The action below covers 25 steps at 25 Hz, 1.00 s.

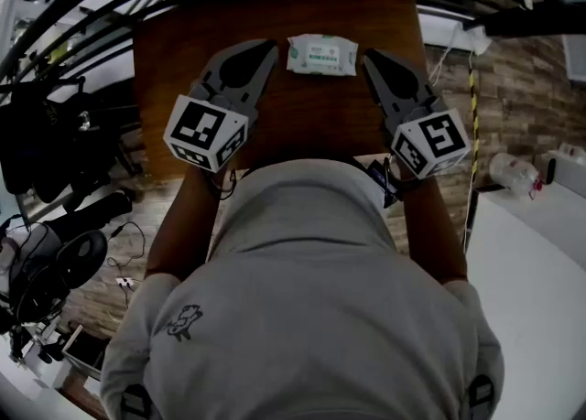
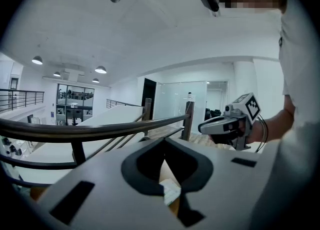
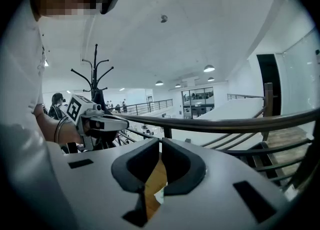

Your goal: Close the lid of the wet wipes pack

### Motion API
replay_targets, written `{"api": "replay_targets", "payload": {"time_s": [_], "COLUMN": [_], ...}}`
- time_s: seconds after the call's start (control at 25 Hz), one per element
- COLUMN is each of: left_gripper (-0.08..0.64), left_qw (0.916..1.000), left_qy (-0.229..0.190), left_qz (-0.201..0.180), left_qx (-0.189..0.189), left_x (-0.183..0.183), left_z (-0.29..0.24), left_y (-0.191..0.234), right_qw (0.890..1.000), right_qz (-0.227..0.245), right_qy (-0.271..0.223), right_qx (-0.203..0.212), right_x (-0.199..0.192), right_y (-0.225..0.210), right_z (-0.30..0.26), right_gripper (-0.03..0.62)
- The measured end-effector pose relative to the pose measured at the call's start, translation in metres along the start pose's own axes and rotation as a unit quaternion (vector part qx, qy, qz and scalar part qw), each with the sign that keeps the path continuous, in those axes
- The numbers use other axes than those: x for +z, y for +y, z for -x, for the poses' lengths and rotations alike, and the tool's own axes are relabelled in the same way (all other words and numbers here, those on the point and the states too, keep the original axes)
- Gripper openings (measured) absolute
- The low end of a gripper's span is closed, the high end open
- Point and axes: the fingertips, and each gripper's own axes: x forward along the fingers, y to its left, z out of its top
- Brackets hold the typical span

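Observation:
The wet wipes pack [image 1: 320, 54] is white with a green label and lies flat near the far edge of the brown wooden table [image 1: 311, 112]. My left gripper [image 1: 267, 45] hovers just left of it, shut and holding nothing. Shut and likewise empty, my right gripper [image 1: 368, 55] hovers just right of it. Both are raised above the table and touch nothing. In the left gripper view the closed jaws [image 2: 164, 142] meet at their tips, and a sliver of the pack [image 2: 171, 192] shows below them. The right gripper view shows its jaws [image 3: 160, 141] closed over the wood.
A dark metal railing [image 1: 110, 16] runs behind the table's far edge. A white counter [image 1: 531, 244] with a plastic bottle [image 1: 513, 171] stands to the right. Cables and dark gear [image 1: 64, 253] lie on the floor at left. A coat stand [image 3: 95, 81] rises in the background.

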Motion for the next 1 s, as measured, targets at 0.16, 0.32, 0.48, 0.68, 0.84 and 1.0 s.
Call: {"api": "replay_targets", "payload": {"time_s": [0.16,0.32,0.48,0.68,0.84,1.0], "left_gripper": [0.013,0.014,0.013,0.013,0.014,0.014], "left_qw": [0.9999,0.9995,0.9993,0.9994,0.9991,0.9987], "left_qy": [-0.016,-0.028,-0.035,-0.034,-0.037,-0.038], "left_qz": [-0.001,-0.01,-0.014,-0.009,-0.017,-0.024], "left_qx": [-0.003,-0.008,-0.008,-0.004,-0.012,-0.024], "left_x": [0.015,0.027,0.028,0.022,0.025,0.025], "left_z": [0.021,0.046,0.063,0.071,0.079,0.084], "left_y": [-0.011,-0.025,-0.032,-0.023,-0.027,-0.034], "right_qw": [1.0,1.0,0.999,0.999,0.999,0.999], "right_qz": [0.007,0.013,0.017,0.016,0.015,0.014], "right_qy": [-0.007,-0.017,-0.027,-0.035,-0.034,-0.031], "right_qx": [0.004,0.008,0.006,-0.002,-0.007,-0.012], "right_x": [0.014,0.024,0.032,0.036,0.037,0.03], "right_y": [0.012,0.027,0.036,0.038,0.047,0.055], "right_z": [0.014,0.027,0.039,0.041,0.046,0.053], "right_gripper": [0.041,0.041,0.041,0.041,0.041,0.041]}}
